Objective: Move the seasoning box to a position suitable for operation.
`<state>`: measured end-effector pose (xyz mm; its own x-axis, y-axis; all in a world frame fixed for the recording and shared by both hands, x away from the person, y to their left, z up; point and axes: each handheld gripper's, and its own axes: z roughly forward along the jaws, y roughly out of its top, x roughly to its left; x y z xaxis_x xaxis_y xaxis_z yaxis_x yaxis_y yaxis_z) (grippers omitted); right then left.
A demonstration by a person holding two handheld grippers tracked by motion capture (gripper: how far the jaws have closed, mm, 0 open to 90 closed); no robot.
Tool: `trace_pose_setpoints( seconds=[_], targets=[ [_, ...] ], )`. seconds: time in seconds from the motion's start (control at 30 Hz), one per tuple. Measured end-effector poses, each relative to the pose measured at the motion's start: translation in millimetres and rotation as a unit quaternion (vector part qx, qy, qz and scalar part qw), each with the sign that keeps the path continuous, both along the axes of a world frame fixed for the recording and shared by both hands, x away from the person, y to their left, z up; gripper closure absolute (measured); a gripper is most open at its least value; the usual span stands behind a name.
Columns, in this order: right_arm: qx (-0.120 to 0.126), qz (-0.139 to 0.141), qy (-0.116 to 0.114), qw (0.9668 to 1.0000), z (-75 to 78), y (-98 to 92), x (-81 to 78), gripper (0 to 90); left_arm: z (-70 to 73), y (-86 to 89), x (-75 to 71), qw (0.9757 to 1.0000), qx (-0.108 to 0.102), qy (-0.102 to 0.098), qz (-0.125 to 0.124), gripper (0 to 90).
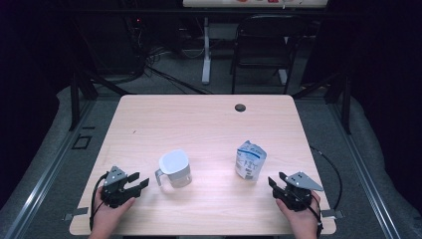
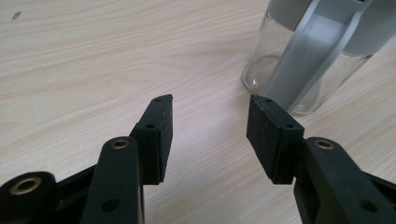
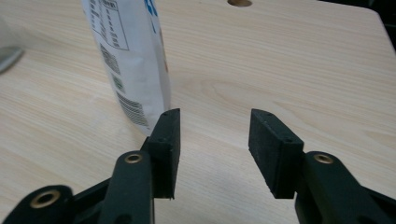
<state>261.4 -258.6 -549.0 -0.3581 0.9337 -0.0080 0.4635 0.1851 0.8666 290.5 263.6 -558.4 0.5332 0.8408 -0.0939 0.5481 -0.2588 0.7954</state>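
A clear measuring jug [image 1: 174,168] with a grey-white top and handle stands left of the table's middle; in the left gripper view the jug [image 2: 312,51] is close, just beyond the right jaw. A white and blue pouch [image 1: 250,160] stands upright to its right; the pouch [image 3: 132,56] rises just past the left jaw in the right gripper view. My left gripper [image 1: 141,181] rests near the front left of the table, open and empty [image 2: 209,133]. My right gripper [image 1: 276,179] sits at the front right, also open with nothing between its jaws [image 3: 214,140].
The light wooden table [image 1: 199,124] has a round cable hole [image 1: 240,107] near its far edge. A black folding chair [image 1: 263,45] and a white desk leg [image 1: 205,50] stand on the floor beyond the table. Cables trail from both grippers.
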Motion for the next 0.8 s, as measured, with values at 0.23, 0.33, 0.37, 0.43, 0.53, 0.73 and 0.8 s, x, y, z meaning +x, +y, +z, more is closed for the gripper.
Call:
trace_pose_setpoints(
  seconds=[0.23,0.33,0.37,0.43,0.53,0.73,0.8],
  targets=[
    [-0.001,0.002,0.012,0.9999,-5.2,-0.2,2.3,56.2,0.3,-1.2,-0.1,1.0,-0.007,-0.003,0.002,51.1],
    [-0.007,0.003,0.018,0.9998,-5.3,-0.2,0.9,55.6,2.4,-2.8,-4.5,0.9999,-0.011,-0.01,-0.003,50.3],
    [-0.002,0.003,0.015,0.9999,-5.3,0.0,0.2,55.4,2.5,-3.5,-5.3,0.9998,-0.012,-0.014,-0.003,49.7],
    [-0.001,0.004,0.013,0.9999,-4.4,0.1,0.0,54.9,4.1,-4.3,-7.2,0.9998,-0.014,-0.013,-0.009,49.2],
    [-0.003,-0.003,0.01,0.9999,-4.2,0.2,0.8,54.4,4.7,-6.8,-7.8,0.9996,-0.015,-0.013,-0.022,48.3],
    [0.0,-0.015,0.014,0.9998,-6.2,-3.3,0.0,52.3,6.6,-13.4,-10.2,0.9992,-0.02,-0.022,-0.027,51.4],
    [0.0,-0.018,0.013,0.9997,-5.6,-5.3,-2.0,51.6,6.7,-17.8,-9.4,0.9991,-0.018,-0.023,-0.03,51.3]
  ],
)
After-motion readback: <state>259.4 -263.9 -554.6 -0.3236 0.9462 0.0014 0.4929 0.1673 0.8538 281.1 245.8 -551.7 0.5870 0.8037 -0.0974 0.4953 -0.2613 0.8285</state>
